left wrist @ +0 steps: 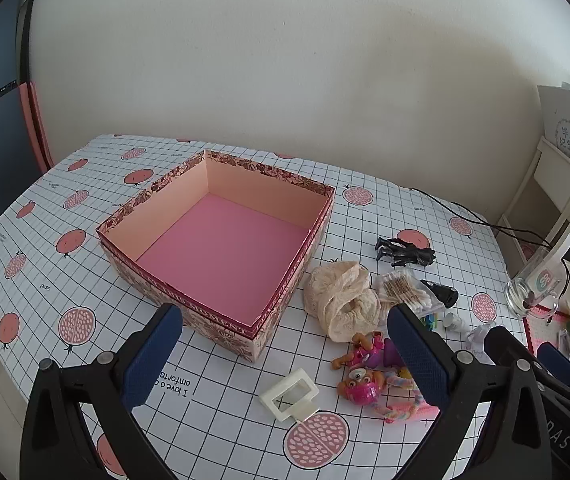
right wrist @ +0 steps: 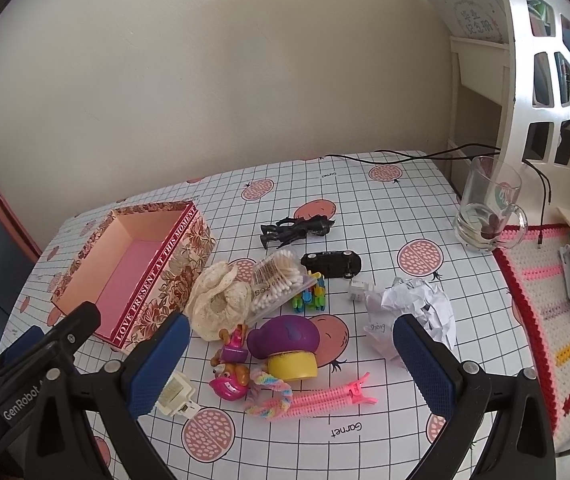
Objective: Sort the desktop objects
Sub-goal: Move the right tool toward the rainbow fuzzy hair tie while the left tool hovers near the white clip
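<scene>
Both tools, left (left wrist: 285, 354) and right (right wrist: 291, 354), gaping, grasping nothing; floral box (right wrist: 173, 264) at centre-left, long side reading "LOVE PRESENT AT THIS MOMENT", running lower-left to upper-right; pink clip (right wrist: 325, 400) lying horizontally, bottom centre.

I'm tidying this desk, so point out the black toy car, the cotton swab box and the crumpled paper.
black toy car (right wrist: 331, 264), right wrist view, on its roof.
cotton swab box (right wrist: 279, 280), right wrist view, on its clear lid.
crumpled paper (right wrist: 421, 304), right wrist view, on the ball's middle.
</scene>
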Demonstrator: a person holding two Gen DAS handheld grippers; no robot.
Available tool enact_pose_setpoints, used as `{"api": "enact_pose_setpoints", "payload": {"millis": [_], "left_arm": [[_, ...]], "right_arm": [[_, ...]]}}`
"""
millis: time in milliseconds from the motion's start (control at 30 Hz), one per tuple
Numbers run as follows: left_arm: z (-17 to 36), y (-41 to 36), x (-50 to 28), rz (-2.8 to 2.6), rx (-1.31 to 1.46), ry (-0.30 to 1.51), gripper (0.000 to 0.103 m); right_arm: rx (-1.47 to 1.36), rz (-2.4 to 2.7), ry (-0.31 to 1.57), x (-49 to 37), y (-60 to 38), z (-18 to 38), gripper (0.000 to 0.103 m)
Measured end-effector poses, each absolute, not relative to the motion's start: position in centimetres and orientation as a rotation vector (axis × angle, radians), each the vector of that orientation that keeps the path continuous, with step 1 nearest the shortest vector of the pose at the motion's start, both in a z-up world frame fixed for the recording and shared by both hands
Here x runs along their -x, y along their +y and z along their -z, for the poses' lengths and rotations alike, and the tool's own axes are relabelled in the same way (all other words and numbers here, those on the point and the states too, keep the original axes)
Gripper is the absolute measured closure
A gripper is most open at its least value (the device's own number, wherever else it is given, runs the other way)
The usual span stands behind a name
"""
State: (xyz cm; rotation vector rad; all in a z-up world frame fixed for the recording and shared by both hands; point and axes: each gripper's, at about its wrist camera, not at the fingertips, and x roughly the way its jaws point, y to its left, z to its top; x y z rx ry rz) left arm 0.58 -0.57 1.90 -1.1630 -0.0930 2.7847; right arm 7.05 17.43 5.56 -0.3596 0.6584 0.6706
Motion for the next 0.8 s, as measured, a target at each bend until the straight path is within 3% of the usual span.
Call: {"api": "enact_pose_setpoints", "payload": {"millis": [800], "left_arm": [[1.1,-0.4,1.0,-2.687,1.337,-0.097,0.001]], "right_arm": [[0.381,-0.549,0.752,-8.6,18.1,-3.2,0.000]]}}
